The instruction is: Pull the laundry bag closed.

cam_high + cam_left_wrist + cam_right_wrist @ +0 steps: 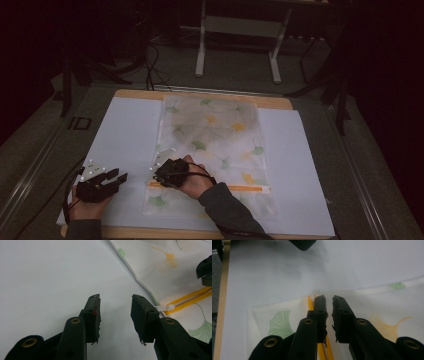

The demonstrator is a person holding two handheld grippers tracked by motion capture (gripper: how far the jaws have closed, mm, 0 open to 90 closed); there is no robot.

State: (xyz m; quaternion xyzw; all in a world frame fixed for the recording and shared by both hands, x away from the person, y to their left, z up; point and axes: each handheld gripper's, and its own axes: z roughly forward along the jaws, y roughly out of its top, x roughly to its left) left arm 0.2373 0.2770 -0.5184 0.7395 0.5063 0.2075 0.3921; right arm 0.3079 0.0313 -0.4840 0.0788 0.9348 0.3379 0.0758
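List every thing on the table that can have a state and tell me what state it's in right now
Ginkgo-print zip bag: lying flat on the white sheet.
Yellow zipper: closed as far as can be seen, white pull tab at the end near the bag's edge.
Left gripper: open, holding nothing, over the white sheet beside the bag.
Right gripper: jaws nearly together, tips at the zipper's end; grip on the tab unclear.

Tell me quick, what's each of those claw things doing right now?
Left gripper: open, holding nothing, over the white sheet.
Right gripper: nearly closed at the bag's yellow zipper; a grip cannot be told.
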